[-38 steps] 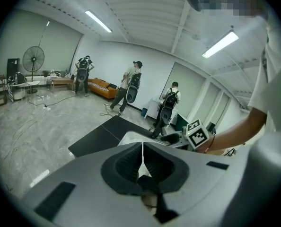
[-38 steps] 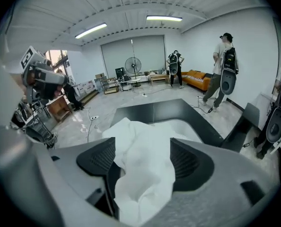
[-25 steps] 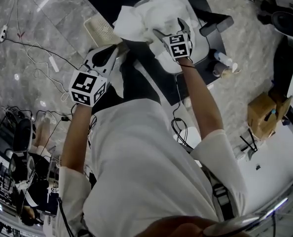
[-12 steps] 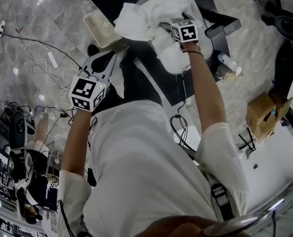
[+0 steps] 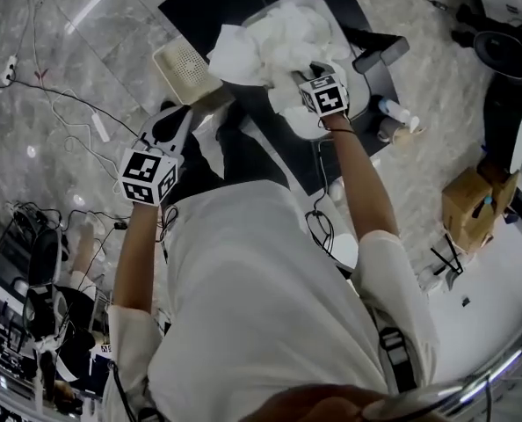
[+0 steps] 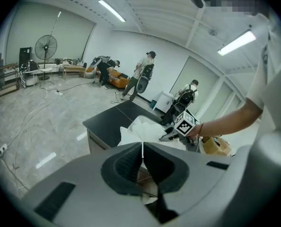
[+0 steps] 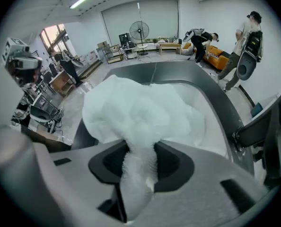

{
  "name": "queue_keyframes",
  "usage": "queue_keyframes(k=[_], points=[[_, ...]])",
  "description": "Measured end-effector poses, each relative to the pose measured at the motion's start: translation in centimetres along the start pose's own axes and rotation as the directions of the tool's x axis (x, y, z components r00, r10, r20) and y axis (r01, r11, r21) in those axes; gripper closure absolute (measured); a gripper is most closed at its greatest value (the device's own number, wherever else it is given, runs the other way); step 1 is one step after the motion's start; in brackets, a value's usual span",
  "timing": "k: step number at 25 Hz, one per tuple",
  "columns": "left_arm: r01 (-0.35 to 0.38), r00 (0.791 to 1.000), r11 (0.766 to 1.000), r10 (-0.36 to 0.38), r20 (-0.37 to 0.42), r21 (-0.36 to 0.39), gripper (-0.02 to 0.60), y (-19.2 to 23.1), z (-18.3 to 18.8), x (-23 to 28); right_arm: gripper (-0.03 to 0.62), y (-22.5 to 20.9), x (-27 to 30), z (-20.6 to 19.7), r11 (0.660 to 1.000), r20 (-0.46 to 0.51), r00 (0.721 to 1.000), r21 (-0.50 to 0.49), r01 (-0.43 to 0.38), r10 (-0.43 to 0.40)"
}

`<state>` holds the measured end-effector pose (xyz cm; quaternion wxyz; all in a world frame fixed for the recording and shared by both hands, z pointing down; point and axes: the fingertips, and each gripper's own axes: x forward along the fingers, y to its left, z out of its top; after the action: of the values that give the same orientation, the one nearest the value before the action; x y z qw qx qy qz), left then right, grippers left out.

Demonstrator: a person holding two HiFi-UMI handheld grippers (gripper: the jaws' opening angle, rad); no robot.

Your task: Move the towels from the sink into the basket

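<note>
**One bunched fold of towel caught at the sink**

Head view: several white towels [image 5: 274, 33] lie heaped in the sink [image 5: 338, 26], which is set in the black table [image 5: 199, 7]. One corner spills over the rim toward the pale basket [image 5: 184, 60] just beside the table. The right arm reaches out almost straight, with the right claw [image 5: 307, 70] down in the heap. The left arm is bent, and the left claw [image 5: 189, 120] is held near the basket, apart from the heap.

Left gripper view: the jaws are pressed together, with only a thin pale seam between them. I cannot tell whether any cloth is caught there.

Right gripper view: the jaws are closing on a thick, bunched ridge of towel, which runs between the pads and trails behind them.

The cloth looks light, limp and fluffy. It will likely drape, stretch and drag its neighbours along. A gathered fold like this one should hold better than a loose edge.
</note>
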<state>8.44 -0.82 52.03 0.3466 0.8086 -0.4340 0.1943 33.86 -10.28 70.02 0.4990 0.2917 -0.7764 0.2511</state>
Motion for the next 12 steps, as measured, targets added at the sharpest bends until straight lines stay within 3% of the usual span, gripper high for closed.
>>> queue_keyframes(k=[5,12], points=[[0.002,0.999,1.000,-0.003,0.039,0.030,0.569,0.0,1.8,-2.0,0.467,2.9,-3.5,0.0,0.993,0.057,0.994,0.071,-0.098,0.094],[0.030,0.997,0.997,-0.035,0.068,0.073,0.569,-0.7,3.9,-5.6,0.470,6.0,-10.1,1.9,0.993,0.181,0.983,0.105,-0.049,0.029]])
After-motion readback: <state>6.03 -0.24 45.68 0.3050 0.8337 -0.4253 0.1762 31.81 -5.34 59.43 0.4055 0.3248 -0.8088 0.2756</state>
